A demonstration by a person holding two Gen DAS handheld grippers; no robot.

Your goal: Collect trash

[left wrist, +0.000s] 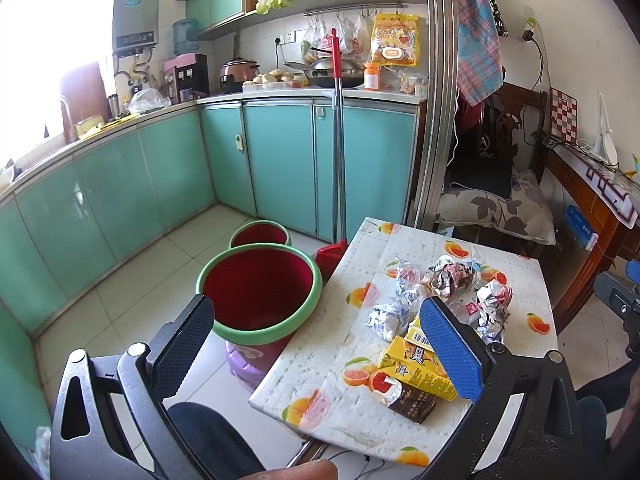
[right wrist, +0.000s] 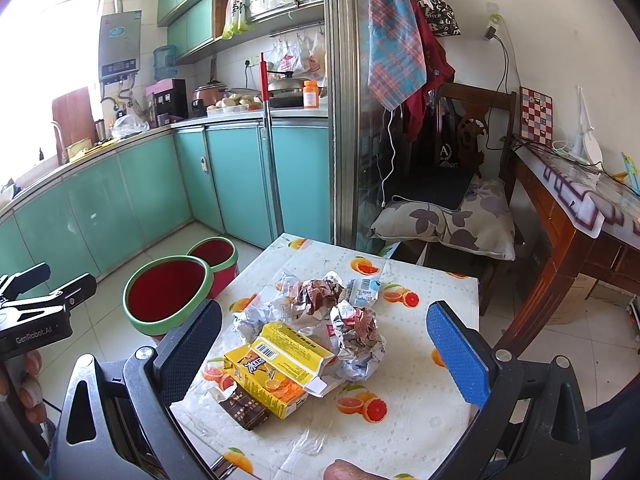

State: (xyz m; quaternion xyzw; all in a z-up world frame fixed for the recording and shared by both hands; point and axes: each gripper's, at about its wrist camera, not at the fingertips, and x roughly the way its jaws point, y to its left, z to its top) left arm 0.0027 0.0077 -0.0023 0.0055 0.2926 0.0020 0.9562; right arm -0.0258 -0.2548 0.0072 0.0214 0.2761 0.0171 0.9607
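A pile of trash lies on a small table with an orange-print cloth (right wrist: 420, 412): yellow cartons (right wrist: 276, 364), a brown carton (right wrist: 244, 406) and several crumpled foil wrappers (right wrist: 358, 336). The same pile shows in the left wrist view, with yellow cartons (left wrist: 416, 368) and wrappers (left wrist: 452, 276). A red bin with a green rim (left wrist: 260, 292) stands on the floor left of the table (left wrist: 360, 408); it also shows in the right wrist view (right wrist: 166, 294). My left gripper (left wrist: 320, 344) is open and empty, above the table's left edge. My right gripper (right wrist: 326, 350) is open and empty, above the pile.
A second red bin (left wrist: 260, 234) stands behind the first. A red broom (left wrist: 338, 152) leans on teal cabinets. A chair with a cushion (right wrist: 448, 216) and a wooden desk (right wrist: 560, 216) stand to the right. A sliding-door frame (right wrist: 342, 100) rises behind the table.
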